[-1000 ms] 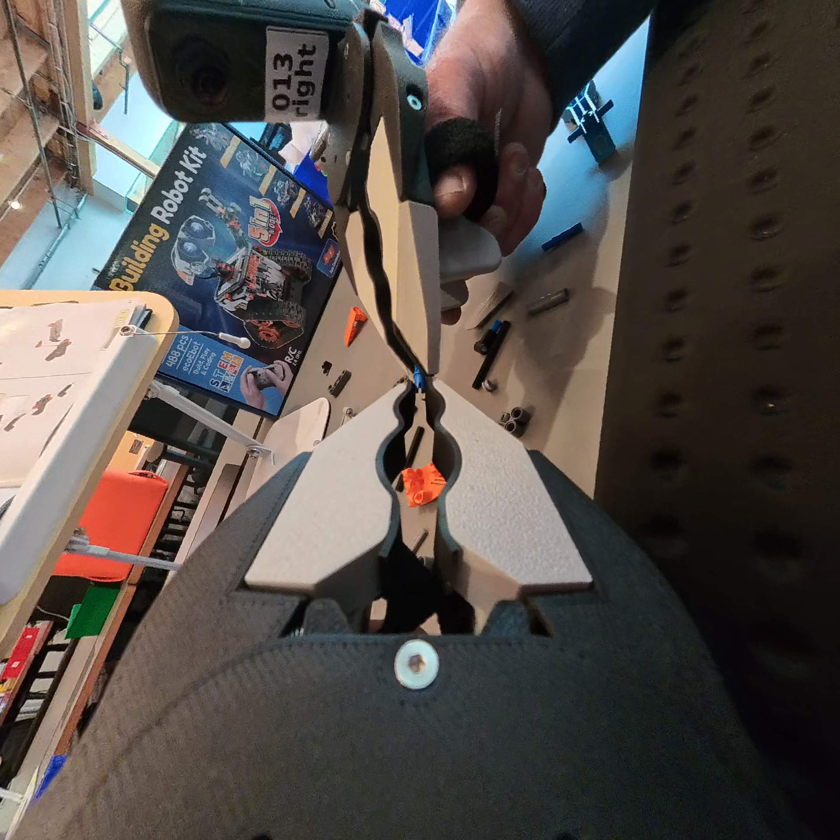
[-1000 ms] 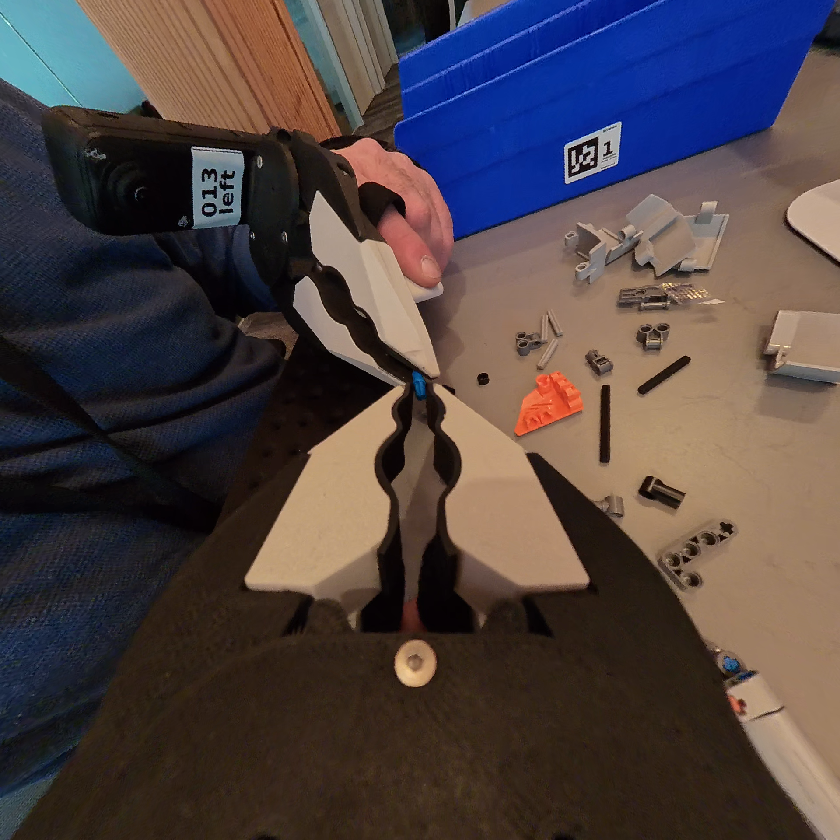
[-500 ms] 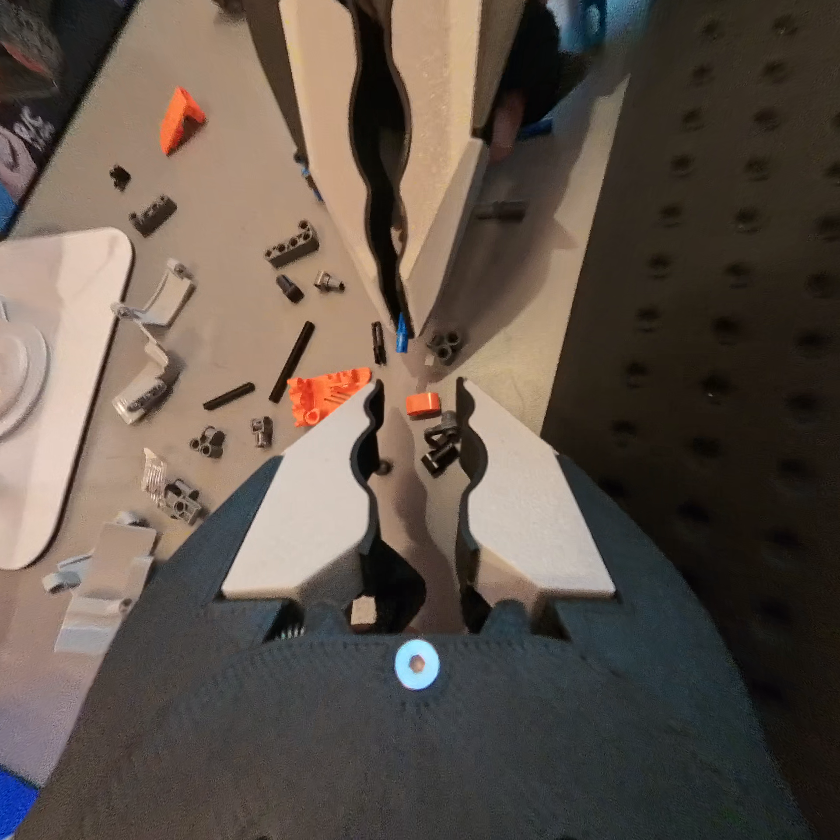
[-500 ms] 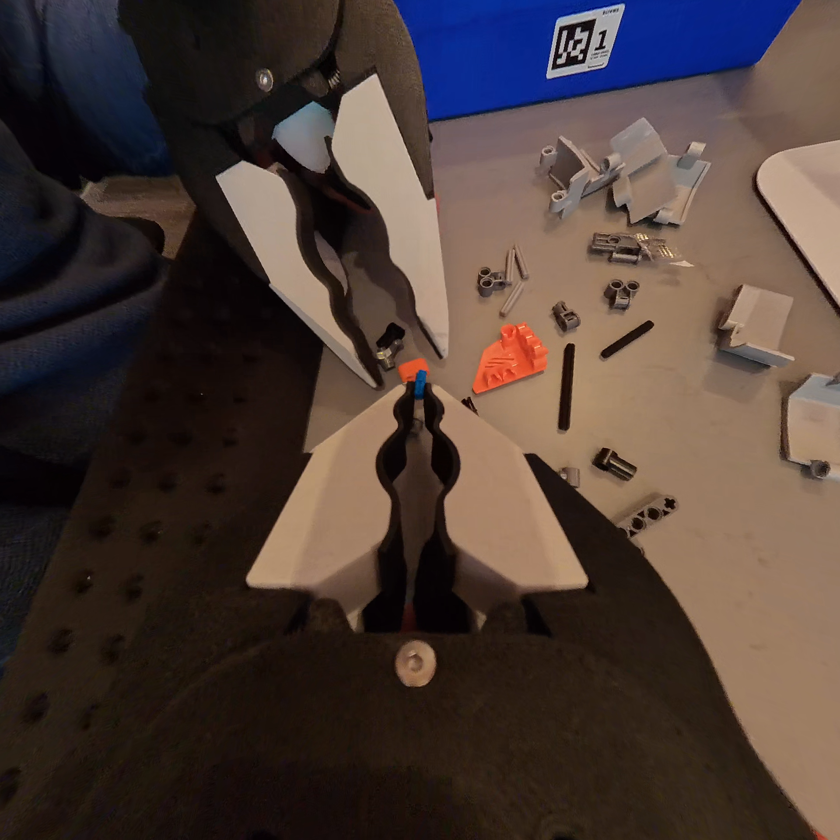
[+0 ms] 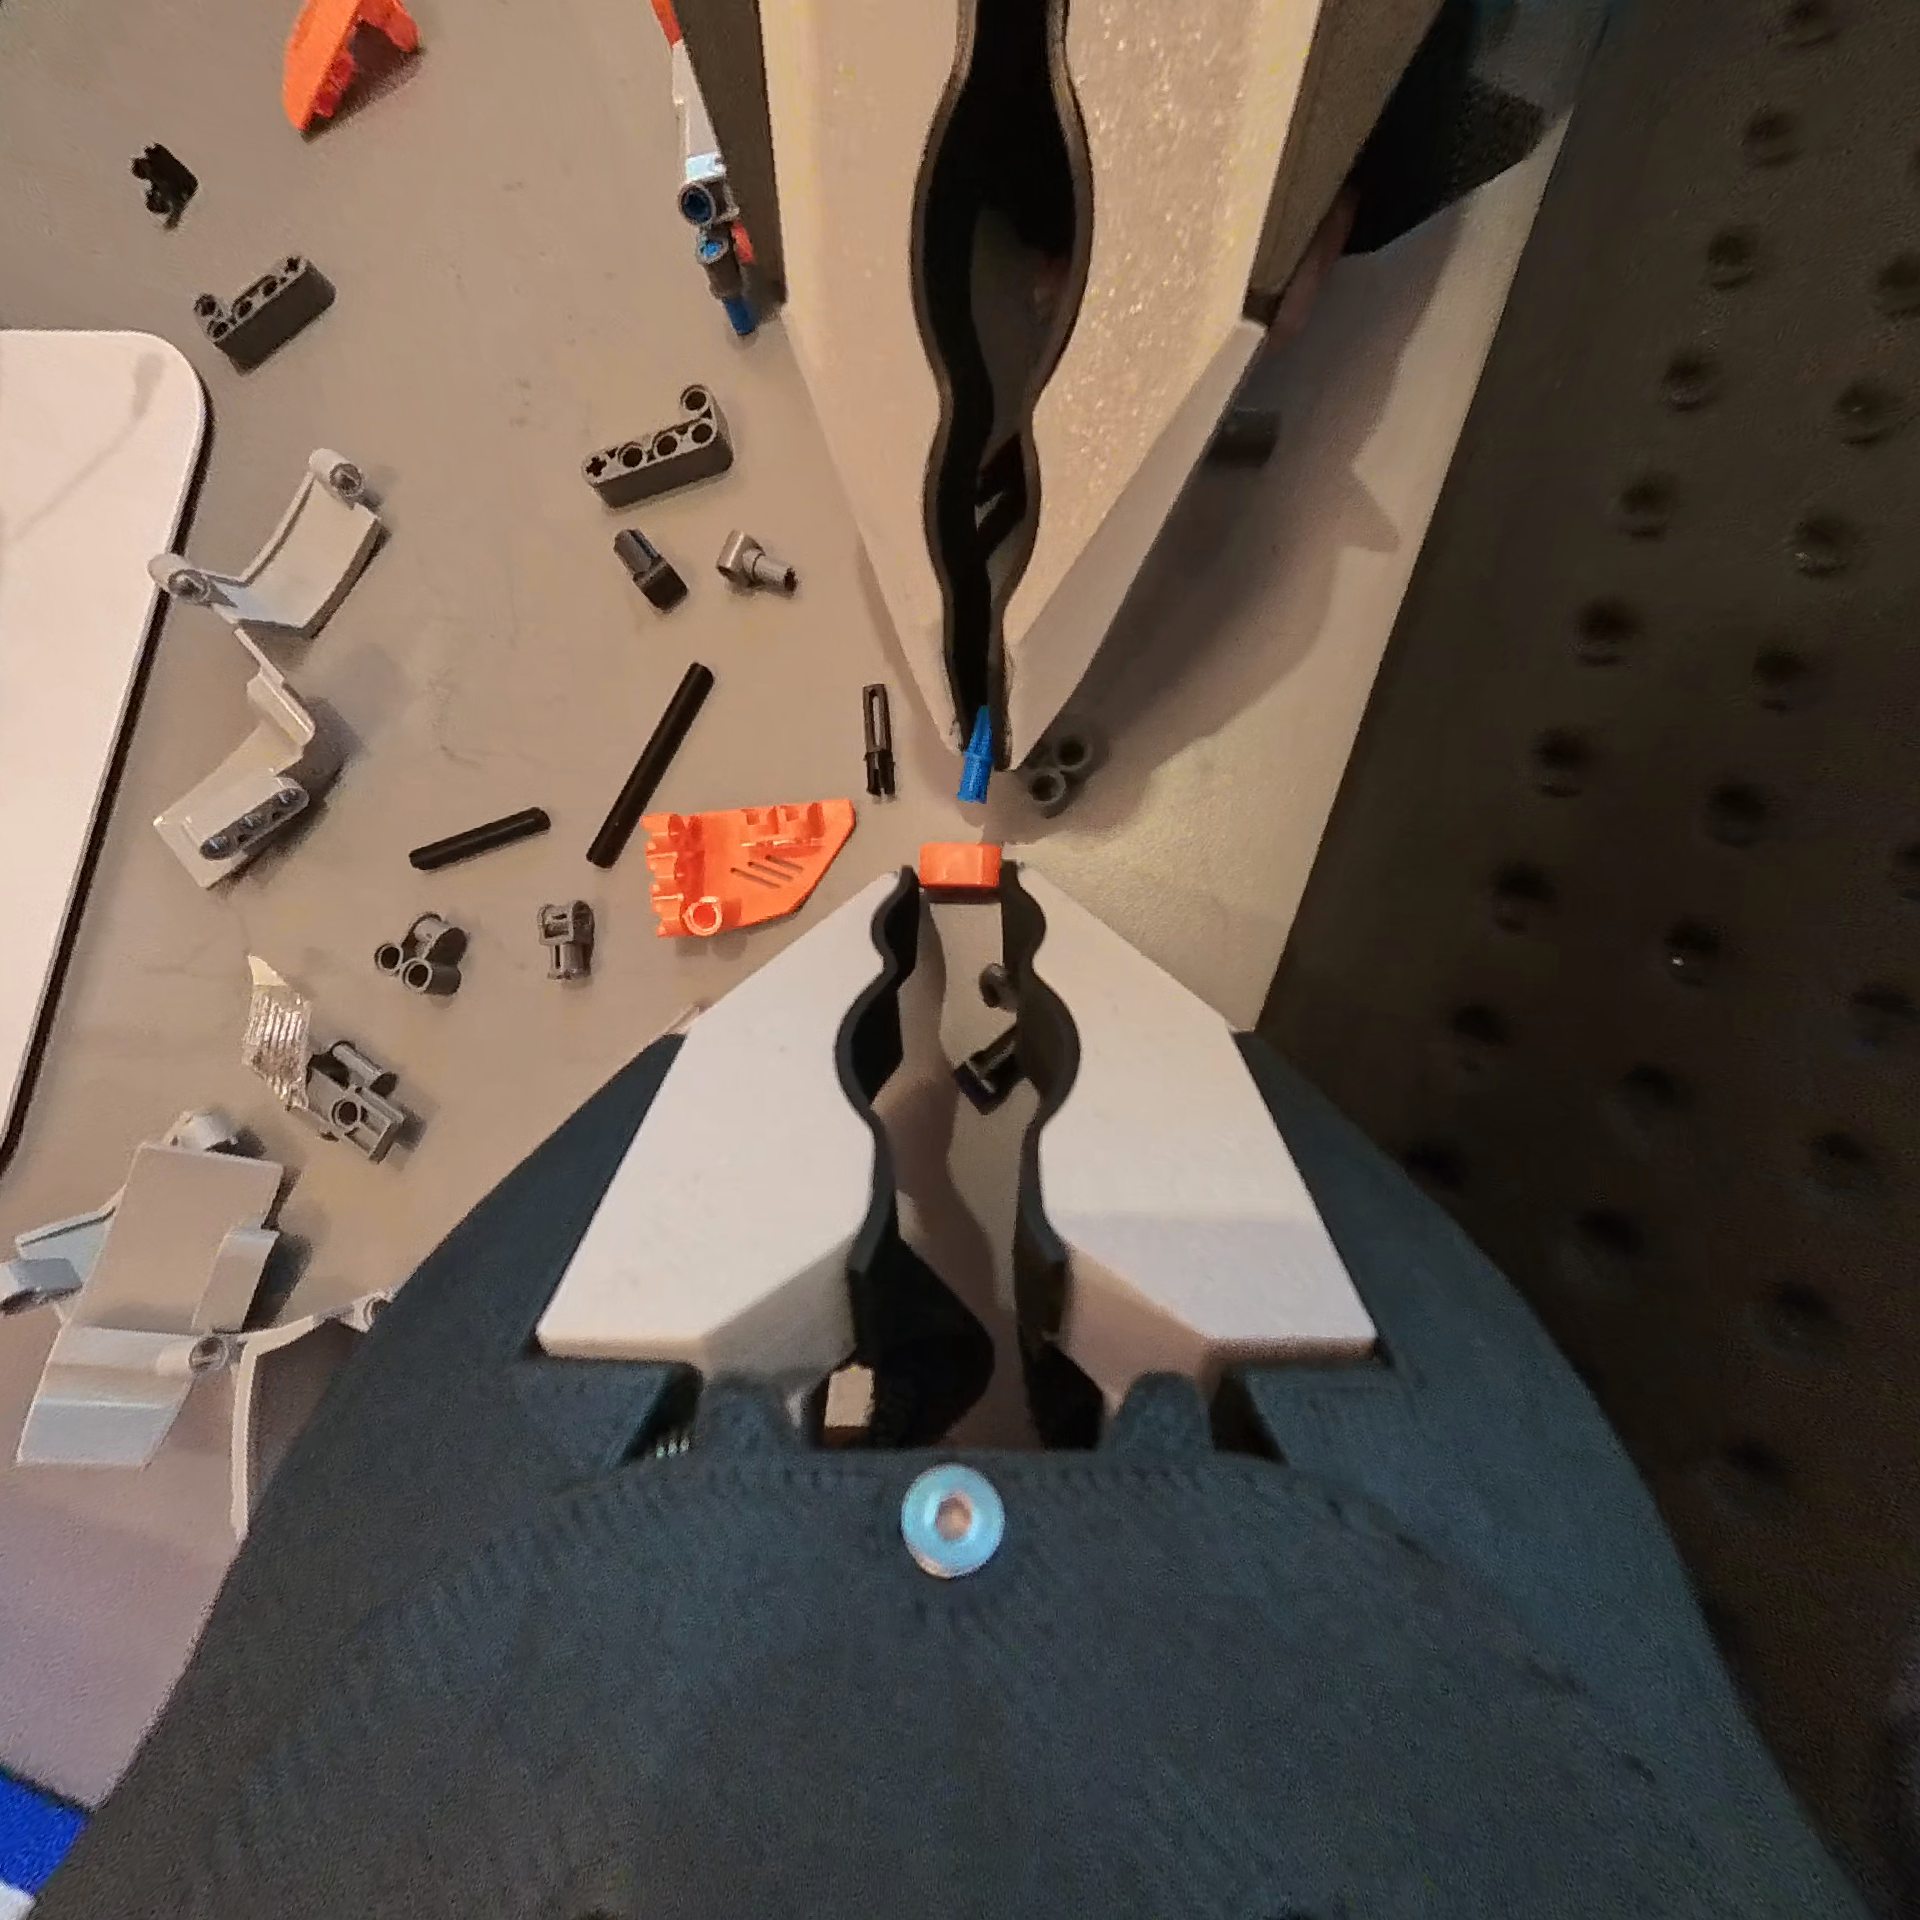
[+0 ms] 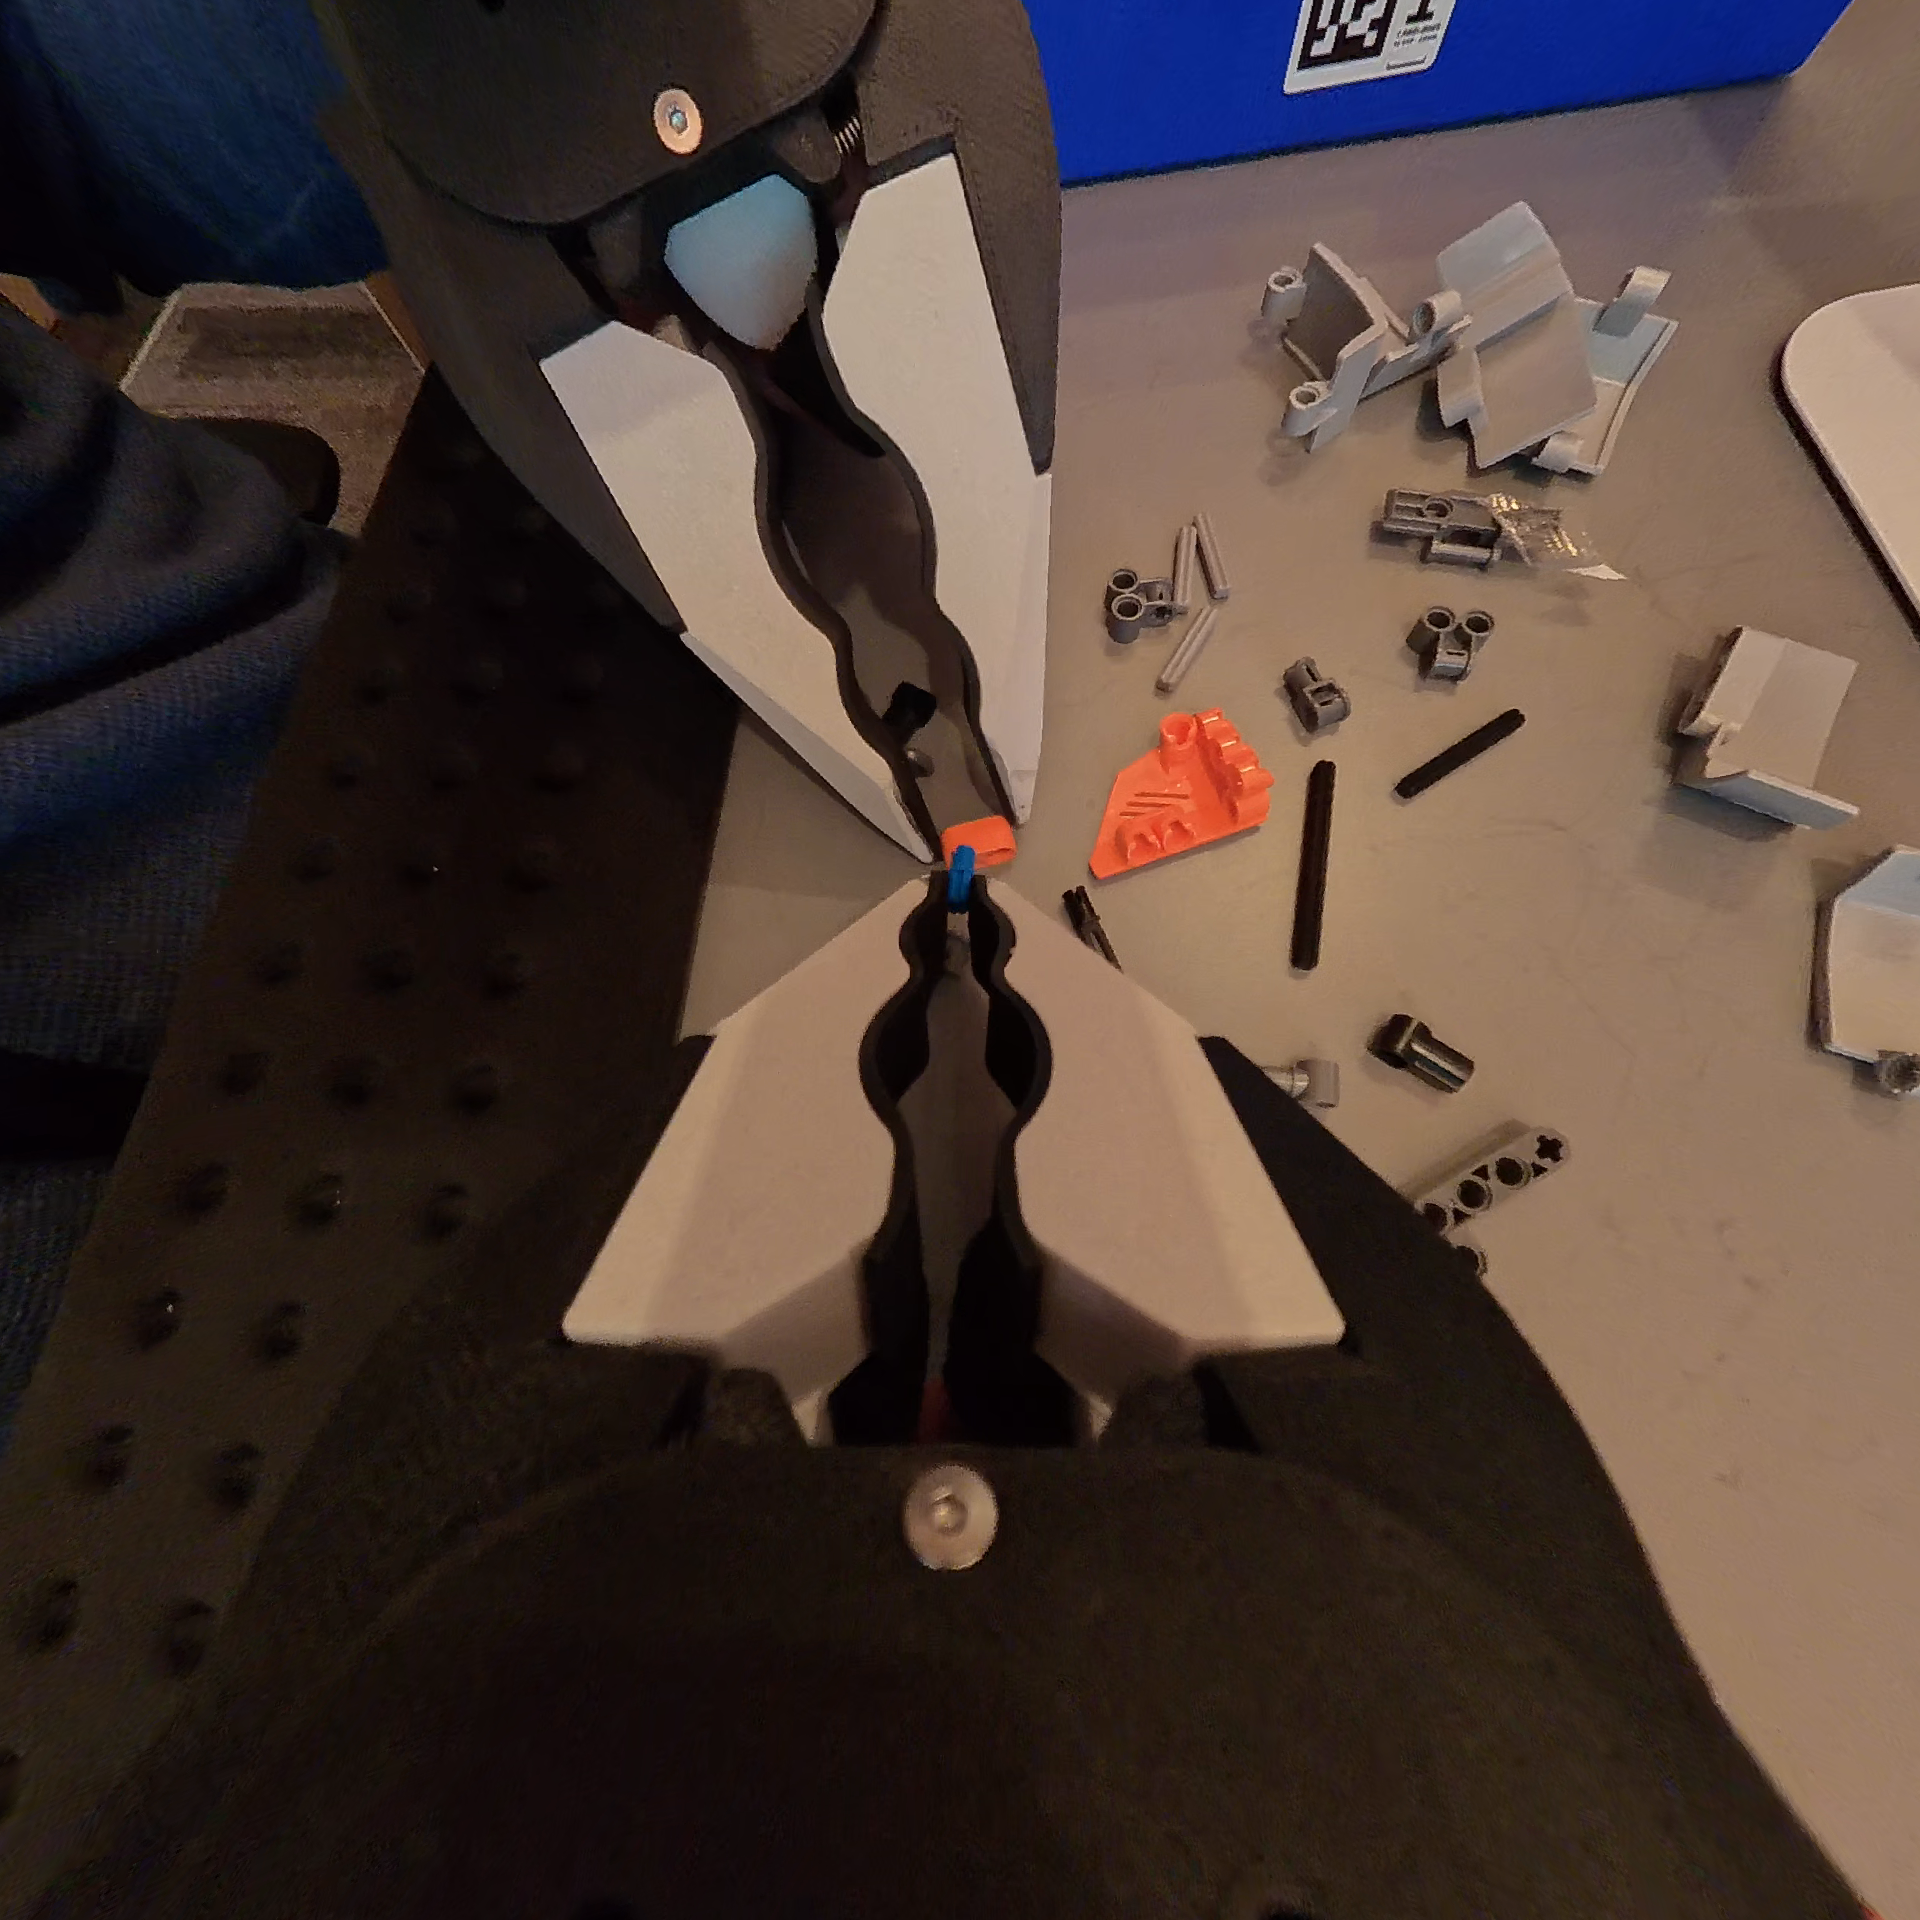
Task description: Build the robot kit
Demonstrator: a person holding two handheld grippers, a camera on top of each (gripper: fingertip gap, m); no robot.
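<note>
Grey tabletop (image 6: pixel 1558 1039); right hand-held gripper (image 6: pixel 961 894) pinches blue pin (image 6: pixel 960 875); left hand-held gripper (image 5: pixel 961 894) clamps orange piece (image 5: pixel 958 864).

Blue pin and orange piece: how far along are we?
Done: right gripper is shut on the blue pin. In hand: left gripper appears to pinch the small orange piece at its tips. Left: pin and piece are not joined; the pin's tip sits just beside it.
</note>
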